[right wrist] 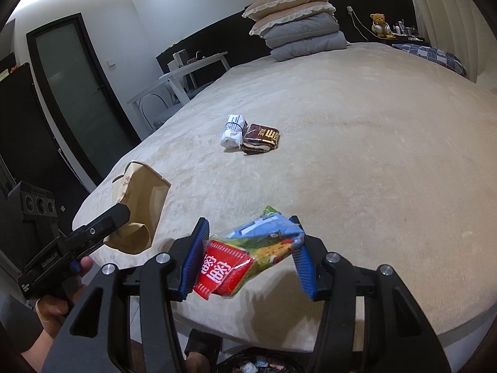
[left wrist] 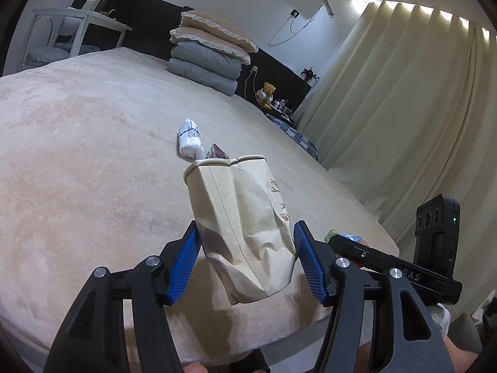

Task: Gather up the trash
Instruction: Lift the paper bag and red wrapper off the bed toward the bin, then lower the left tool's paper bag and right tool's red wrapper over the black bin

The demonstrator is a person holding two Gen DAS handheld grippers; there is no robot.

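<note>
Trash was in both your tools: your left gripper [left wrist: 247, 261] clamped a crumpled paper cup [left wrist: 242, 227], your right gripper [right wrist: 248, 258] clamped a wrapper [right wrist: 248, 258], both above the bed [right wrist: 372, 155] edge. Two more packets [right wrist: 248, 135] lay mid-bed

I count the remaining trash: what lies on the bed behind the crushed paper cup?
Behind the paper cup, a white wrapped packet and a brown packet lie side by side on the bed. In the left wrist view, the cup covers most of the brown one.

Stacked pillows [right wrist: 298, 21] sit at the bed's [right wrist: 357, 130] head — teddy bear [right wrist: 380, 25] beside, curtain [left wrist: 403, 99] nearby.
</note>
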